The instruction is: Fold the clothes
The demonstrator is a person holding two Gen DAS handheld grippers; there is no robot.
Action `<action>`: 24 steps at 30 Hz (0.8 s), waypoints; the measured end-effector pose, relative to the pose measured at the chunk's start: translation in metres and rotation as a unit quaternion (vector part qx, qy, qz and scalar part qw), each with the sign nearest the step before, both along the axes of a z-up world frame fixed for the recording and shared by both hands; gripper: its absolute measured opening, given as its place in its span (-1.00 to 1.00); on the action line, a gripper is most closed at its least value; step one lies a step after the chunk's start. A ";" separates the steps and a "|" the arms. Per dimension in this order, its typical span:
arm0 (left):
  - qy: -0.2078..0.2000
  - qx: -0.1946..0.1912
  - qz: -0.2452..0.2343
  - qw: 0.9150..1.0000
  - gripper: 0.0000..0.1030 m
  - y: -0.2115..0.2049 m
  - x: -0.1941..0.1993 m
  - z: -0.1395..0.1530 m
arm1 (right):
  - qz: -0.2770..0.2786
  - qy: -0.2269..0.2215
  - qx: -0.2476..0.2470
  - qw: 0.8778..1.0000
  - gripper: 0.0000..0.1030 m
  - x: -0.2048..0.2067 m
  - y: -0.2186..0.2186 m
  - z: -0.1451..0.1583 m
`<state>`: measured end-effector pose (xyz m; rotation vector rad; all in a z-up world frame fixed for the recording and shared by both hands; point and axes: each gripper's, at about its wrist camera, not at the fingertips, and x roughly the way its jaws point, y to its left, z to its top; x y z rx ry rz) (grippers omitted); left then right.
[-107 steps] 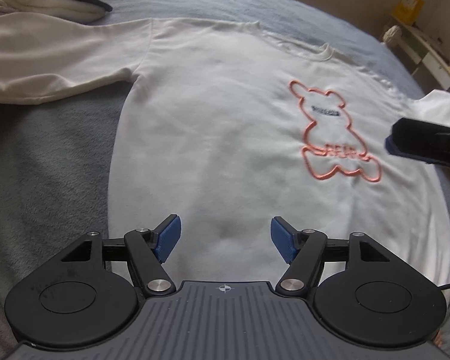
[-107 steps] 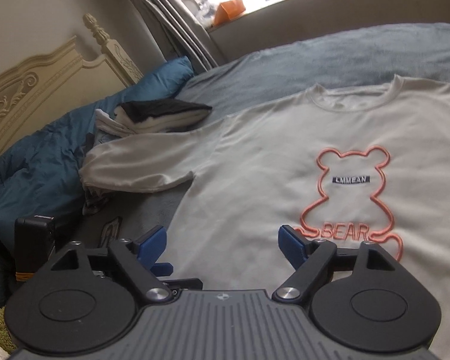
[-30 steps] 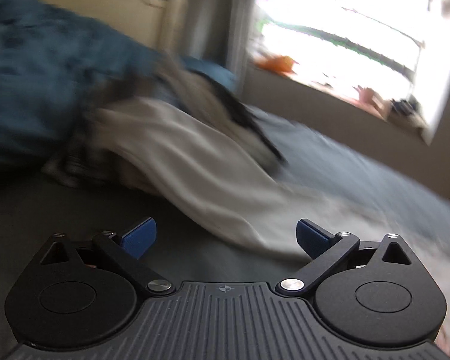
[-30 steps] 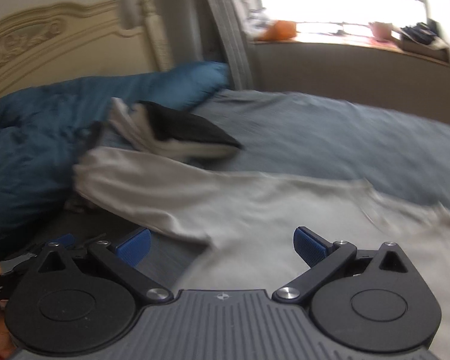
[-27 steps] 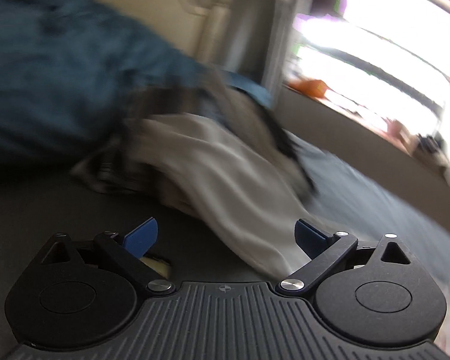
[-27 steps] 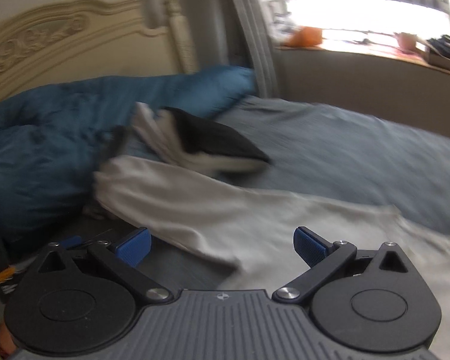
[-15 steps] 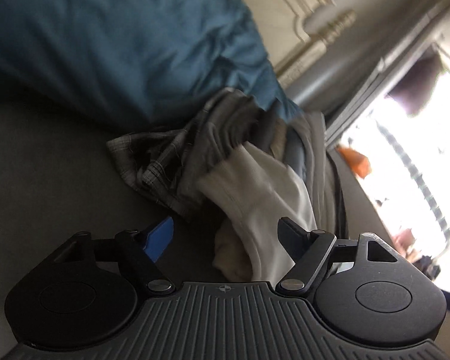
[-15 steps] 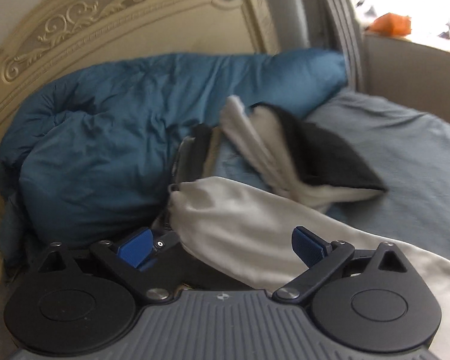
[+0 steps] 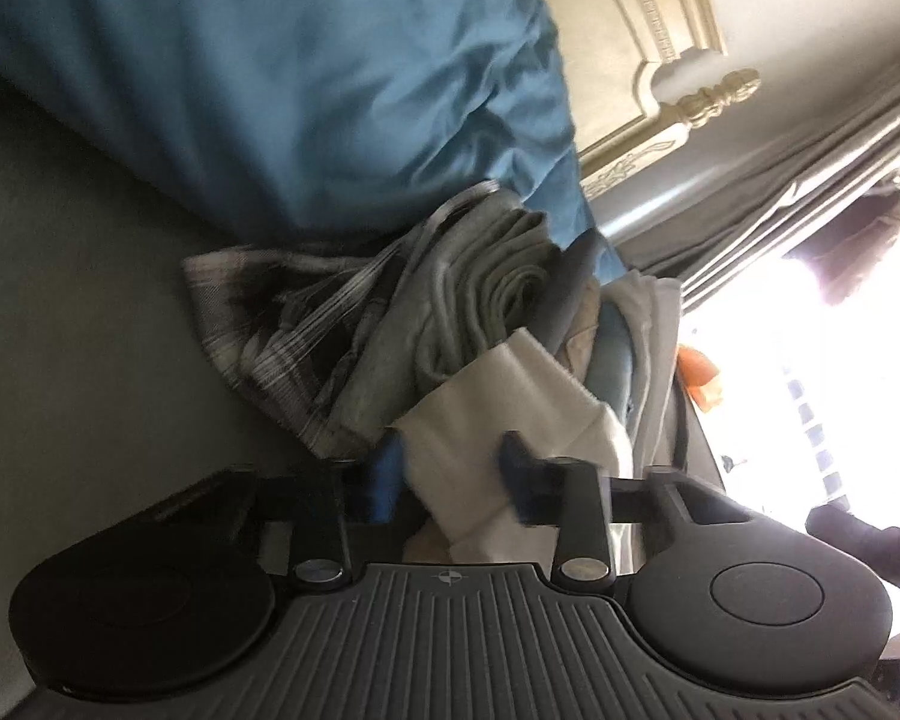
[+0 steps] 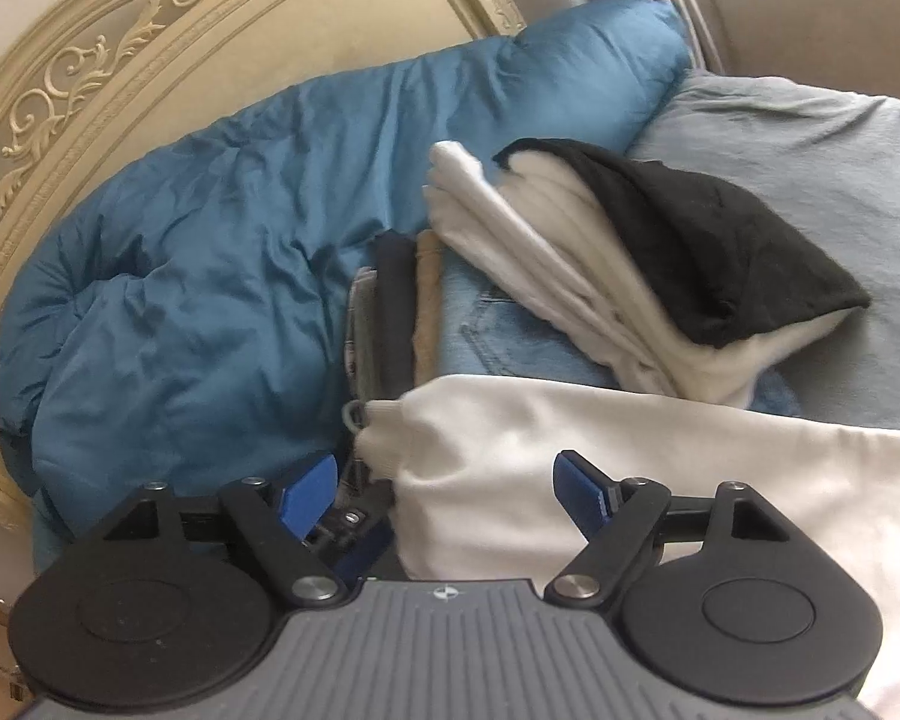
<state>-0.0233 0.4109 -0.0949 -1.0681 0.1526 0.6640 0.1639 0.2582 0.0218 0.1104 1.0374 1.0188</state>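
Closing our left gripper (image 9: 453,477) onto the white sleeve (image 9: 510,414) cuff, we hold our right gripper (image 10: 447,489) open, narrowing, straddling that sleeve.

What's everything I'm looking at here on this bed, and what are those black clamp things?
white sweatshirt sleeve: one, white, lying across the grey bed, cuff toward the duvet
duvet: one, blue, bunched against the headboard
headboard: one, cream, carved, behind the duvet
bed cover: one, grey-blue, under everything
folded clothes: one pile, white, black, denim, beyond the sleeve
checked garment: one, grey-black, crumpled beside the cuff
left gripper: black with blue pads, just closed on the cuff
right gripper: black with blue pads, open, has been narrowing around the sleeve
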 end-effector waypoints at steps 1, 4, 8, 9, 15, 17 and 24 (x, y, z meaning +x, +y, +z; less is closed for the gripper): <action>0.001 0.009 -0.001 1.000 -0.84 -0.001 0.001 0.002 | -0.003 -0.001 0.000 1.000 0.58 0.002 -0.005 0.001; 0.005 0.039 0.002 0.999 -0.98 -0.008 0.001 0.010 | -0.016 -0.007 0.002 1.000 0.56 0.006 -0.020 0.003; -0.003 0.007 0.001 1.000 -0.96 -0.005 -0.006 0.009 | -0.033 0.001 0.012 0.999 0.54 0.010 -0.040 0.004; -0.007 -0.012 0.001 1.000 -0.88 -0.003 -0.008 0.006 | -0.036 0.006 0.016 0.999 0.54 0.011 -0.044 0.004; -0.021 -0.130 0.010 0.991 0.41 0.014 -0.017 -0.014 | -0.034 0.034 0.028 0.998 0.56 0.009 -0.045 -0.002; -0.043 -0.146 0.001 0.988 0.42 0.018 -0.015 -0.017 | -0.033 0.041 0.030 0.998 0.56 0.008 -0.042 -0.004; -0.080 -0.154 -0.005 0.985 -0.10 0.025 -0.003 -0.021 | -0.032 0.050 0.025 0.998 0.56 0.005 -0.033 -0.013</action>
